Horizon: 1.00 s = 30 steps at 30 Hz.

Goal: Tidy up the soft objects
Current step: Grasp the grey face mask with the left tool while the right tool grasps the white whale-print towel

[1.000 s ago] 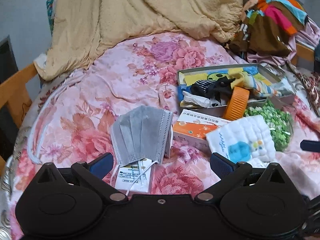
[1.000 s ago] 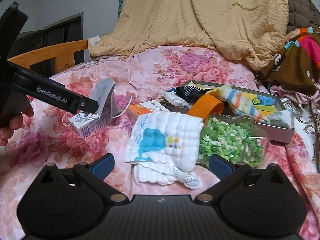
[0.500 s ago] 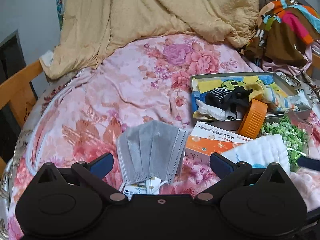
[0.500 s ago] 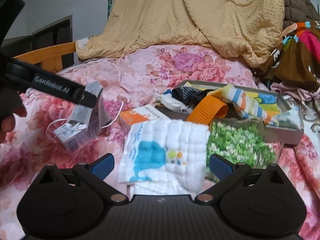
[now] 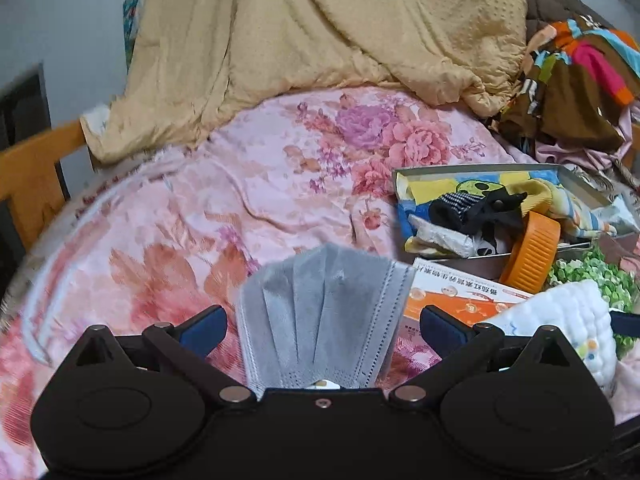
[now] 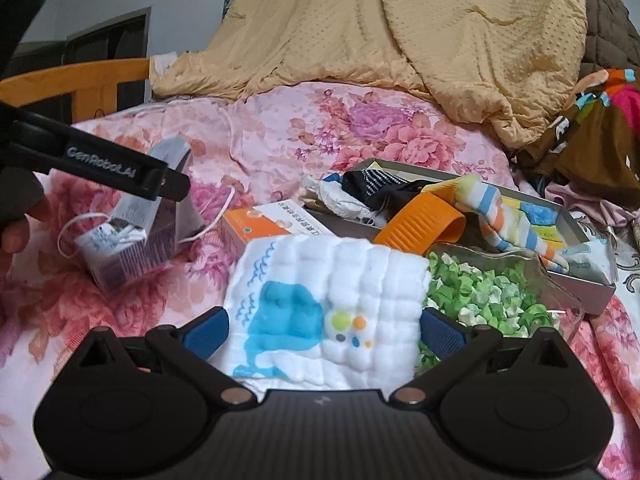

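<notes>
Two hand-held grippers, both spread wide: the left hand-held gripper [image 5: 322, 326] straddles a grey face mask [image 5: 324, 316], the right hand-held gripper [image 6: 324, 330] straddles a white whale-print cloth [image 6: 320, 312] on the floral bed [image 6: 280, 132], before the sock-filled tray [image 6: 592, 284].

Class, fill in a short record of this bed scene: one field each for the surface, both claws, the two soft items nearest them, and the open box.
surface: pink floral bedspread
left claw: open, its fingers either side of the grey face mask
right claw: open, its fingers either side of the white quilted cloth with a blue whale print
mask support: draped over a small carton
open box: shallow tray holding socks and cloths, striped sock hanging over its rim
beside cloth: clear container of green pieces
</notes>
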### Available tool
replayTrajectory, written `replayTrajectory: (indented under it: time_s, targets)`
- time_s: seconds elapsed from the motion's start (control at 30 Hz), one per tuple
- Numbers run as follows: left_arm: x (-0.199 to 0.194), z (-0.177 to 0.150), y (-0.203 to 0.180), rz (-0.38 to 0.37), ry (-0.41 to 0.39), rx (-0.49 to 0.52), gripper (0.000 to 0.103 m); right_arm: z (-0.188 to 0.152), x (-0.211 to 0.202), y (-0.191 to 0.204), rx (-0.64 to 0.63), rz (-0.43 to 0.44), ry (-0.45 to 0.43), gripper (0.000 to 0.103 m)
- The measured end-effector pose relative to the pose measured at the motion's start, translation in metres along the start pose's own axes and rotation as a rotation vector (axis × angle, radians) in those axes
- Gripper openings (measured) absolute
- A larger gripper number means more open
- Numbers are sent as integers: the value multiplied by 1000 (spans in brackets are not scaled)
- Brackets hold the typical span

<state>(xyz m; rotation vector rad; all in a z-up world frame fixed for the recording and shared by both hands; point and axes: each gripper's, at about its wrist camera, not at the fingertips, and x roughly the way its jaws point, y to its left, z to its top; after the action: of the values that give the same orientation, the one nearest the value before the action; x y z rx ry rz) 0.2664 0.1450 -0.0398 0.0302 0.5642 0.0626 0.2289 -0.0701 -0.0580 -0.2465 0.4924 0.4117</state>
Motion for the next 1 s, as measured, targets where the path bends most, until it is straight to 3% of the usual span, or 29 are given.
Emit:
replayTrajectory:
  time_s: [0.33, 0.47, 0.6, 1.0]
  targets:
    - [32, -14, 17, -34, 62, -104, 102, 4, 11, 8, -20, -25, -16, 103]
    - [32, -17, 20, -95, 58, -153, 91, 3, 14, 13, -17, -21, -27, 103]
    - [30, -18, 13, -134, 44, -122, 79, 1, 15, 18, -29, -18, -24, 103]
    - [27, -18, 10, -130, 28, -134, 73, 1, 16, 24, -12, -12, -27, 103]
